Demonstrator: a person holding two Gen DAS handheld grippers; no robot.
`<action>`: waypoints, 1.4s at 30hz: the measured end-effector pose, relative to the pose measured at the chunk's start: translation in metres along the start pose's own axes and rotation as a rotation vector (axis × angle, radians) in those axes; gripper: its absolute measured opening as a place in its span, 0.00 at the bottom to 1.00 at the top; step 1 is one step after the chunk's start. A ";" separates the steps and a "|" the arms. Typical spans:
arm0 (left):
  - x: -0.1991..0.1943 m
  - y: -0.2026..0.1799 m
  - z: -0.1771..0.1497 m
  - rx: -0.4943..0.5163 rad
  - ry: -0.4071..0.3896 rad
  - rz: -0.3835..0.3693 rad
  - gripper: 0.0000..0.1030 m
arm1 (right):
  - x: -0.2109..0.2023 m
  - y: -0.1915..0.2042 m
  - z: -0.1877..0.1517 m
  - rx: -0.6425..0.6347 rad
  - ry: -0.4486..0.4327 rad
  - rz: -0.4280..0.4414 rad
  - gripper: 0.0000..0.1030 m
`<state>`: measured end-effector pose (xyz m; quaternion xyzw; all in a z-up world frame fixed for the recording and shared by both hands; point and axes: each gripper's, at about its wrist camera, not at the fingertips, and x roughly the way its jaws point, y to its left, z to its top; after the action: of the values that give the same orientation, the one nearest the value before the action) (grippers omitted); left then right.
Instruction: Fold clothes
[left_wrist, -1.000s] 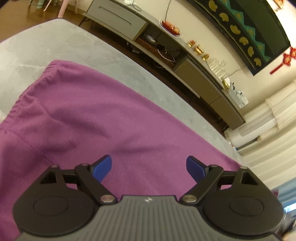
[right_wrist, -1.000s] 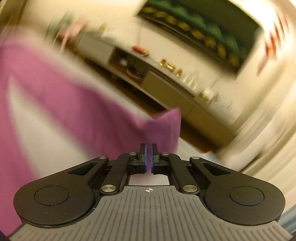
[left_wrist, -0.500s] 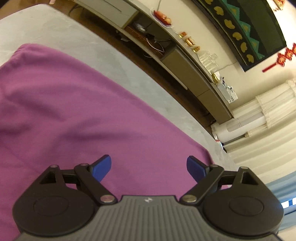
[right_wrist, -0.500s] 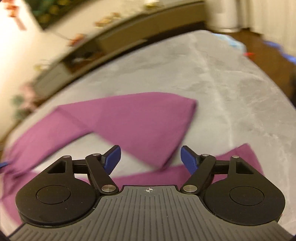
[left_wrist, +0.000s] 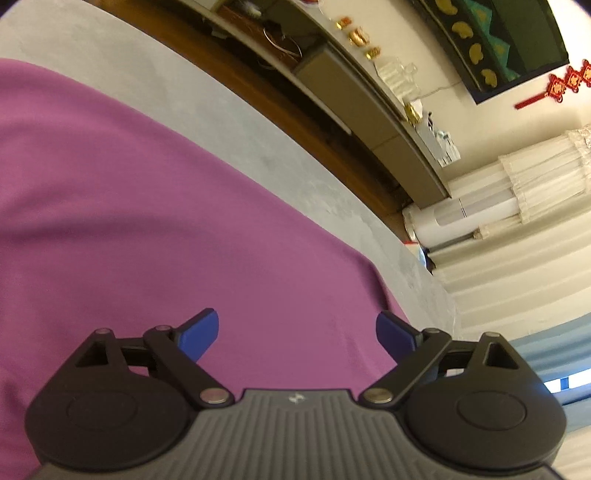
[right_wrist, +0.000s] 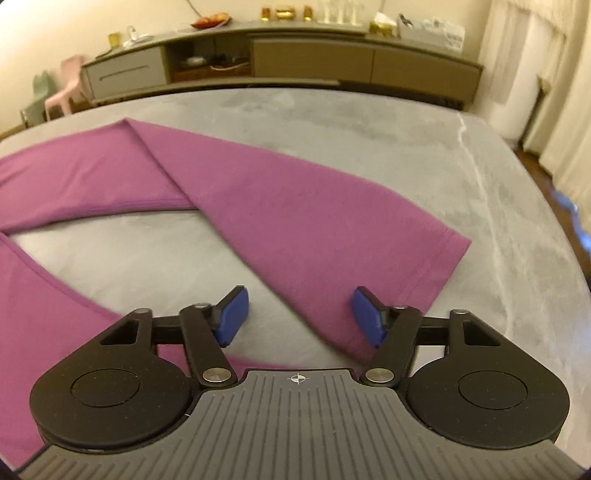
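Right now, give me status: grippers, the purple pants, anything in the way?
Left gripper open, empty, above the purple pants. Right gripper open, just been closing, nothing pinched, over a folded-back leg hem. Grey bed cover around it shows nothing in the way.

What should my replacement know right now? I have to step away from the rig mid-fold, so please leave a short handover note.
Left gripper: open, nothing between its fingers, hovering over the body of the purple garment.
Right gripper: open, jaws just been closing, holding nothing; its fingers straddle the edge of the folded leg near the hem.
Garment: purple trousers spread on the grey surface; one leg lies folded back diagonally, hem end towards the right gripper.
Done: the first leg fold, it seems.
Left: probably the remaining folds; nothing is gripped at present.
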<state>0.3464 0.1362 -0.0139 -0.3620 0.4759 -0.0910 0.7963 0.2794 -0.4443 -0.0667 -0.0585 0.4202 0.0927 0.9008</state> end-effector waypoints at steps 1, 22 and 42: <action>0.005 -0.006 0.001 0.004 0.004 -0.001 0.92 | -0.001 -0.007 0.003 0.010 0.003 -0.009 0.00; 0.010 0.027 -0.037 -0.175 -0.034 -0.003 0.95 | -0.118 -0.048 -0.041 0.059 -0.271 -0.107 0.00; -0.033 0.031 -0.008 -0.065 -0.196 -0.158 0.02 | -0.126 -0.062 -0.042 0.084 -0.315 -0.072 0.00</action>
<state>0.3160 0.1707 -0.0143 -0.4312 0.3685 -0.1021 0.8172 0.1818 -0.5272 0.0047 -0.0204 0.2748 0.0509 0.9600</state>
